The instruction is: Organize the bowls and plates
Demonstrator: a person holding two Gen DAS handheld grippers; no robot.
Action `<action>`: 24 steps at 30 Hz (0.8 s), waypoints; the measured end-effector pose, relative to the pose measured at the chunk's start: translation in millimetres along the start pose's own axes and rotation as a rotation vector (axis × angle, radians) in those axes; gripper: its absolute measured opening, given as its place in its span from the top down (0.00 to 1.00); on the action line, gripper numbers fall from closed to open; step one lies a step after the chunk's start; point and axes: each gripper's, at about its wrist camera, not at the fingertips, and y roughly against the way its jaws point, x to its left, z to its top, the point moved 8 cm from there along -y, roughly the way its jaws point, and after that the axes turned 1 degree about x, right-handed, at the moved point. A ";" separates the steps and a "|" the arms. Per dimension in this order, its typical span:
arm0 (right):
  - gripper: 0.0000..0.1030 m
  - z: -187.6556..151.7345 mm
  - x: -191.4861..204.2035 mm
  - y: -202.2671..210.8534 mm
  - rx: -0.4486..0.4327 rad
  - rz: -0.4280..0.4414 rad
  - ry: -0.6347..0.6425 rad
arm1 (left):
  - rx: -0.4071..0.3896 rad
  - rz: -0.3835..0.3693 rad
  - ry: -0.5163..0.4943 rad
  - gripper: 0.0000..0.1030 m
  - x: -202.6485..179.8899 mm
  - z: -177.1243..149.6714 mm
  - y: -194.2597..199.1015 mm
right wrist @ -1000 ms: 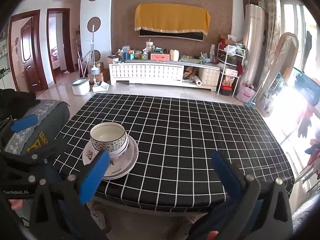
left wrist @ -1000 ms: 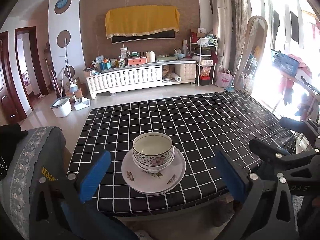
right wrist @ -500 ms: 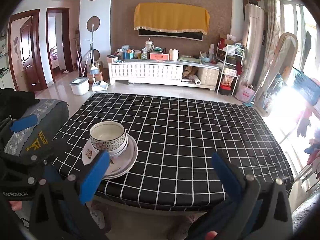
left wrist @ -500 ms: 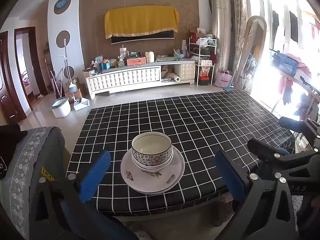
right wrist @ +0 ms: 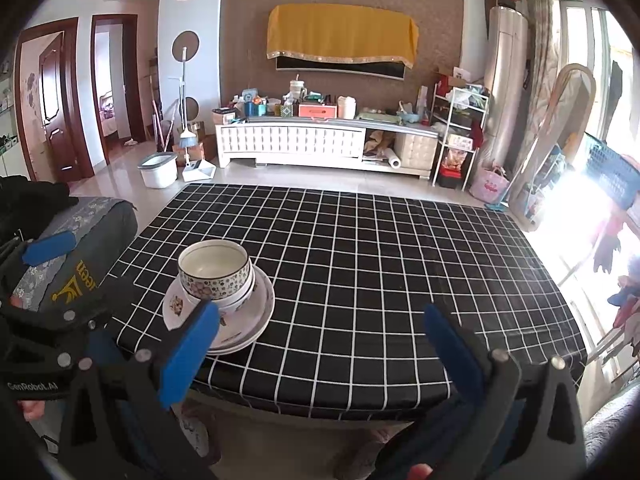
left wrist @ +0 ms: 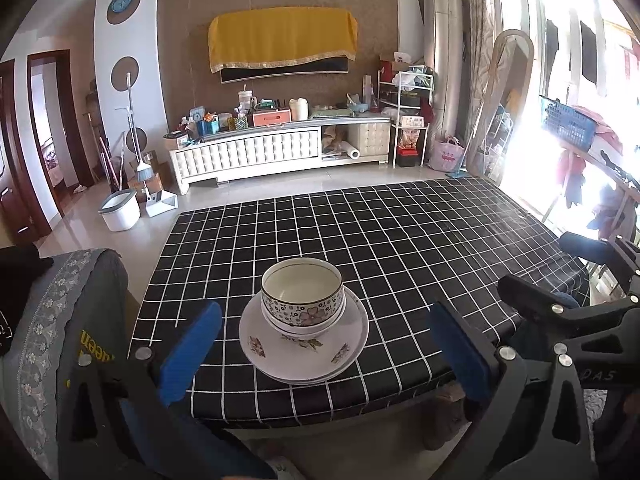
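Left wrist view: both tools spread wide and empty before stacked crockery.

The left tool (left wrist: 322, 348) hangs off the desk's (left wrist: 400, 240) near edge, gripping nothing; the right tool (right wrist: 320, 344) is equally wide and empty. Lower centre of the frame, nested bowls (left wrist: 302, 294) sit on stacked plates (left wrist: 304, 350) upon the checked cloth.

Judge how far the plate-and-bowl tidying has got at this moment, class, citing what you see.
Done, apparently: the floral-banded ceramic bowls sit nested on the white flowered plates, one stack near the front edge of the black grid-checked table. In hand: nothing; the left gripper and right gripper are both open and empty, short of the stack. Left: no other dishes show on the table, so little seems to remain.
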 end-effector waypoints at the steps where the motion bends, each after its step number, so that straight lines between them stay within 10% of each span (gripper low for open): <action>1: 0.00 -0.1 0.0 0.2 0.000 -0.001 0.000 | 0.001 0.000 0.000 0.00 -0.4 -0.2 0.3; 24: 0.00 -2.5 1.8 2.9 0.005 0.001 0.000 | 0.006 0.001 0.003 0.00 1.3 -0.8 1.5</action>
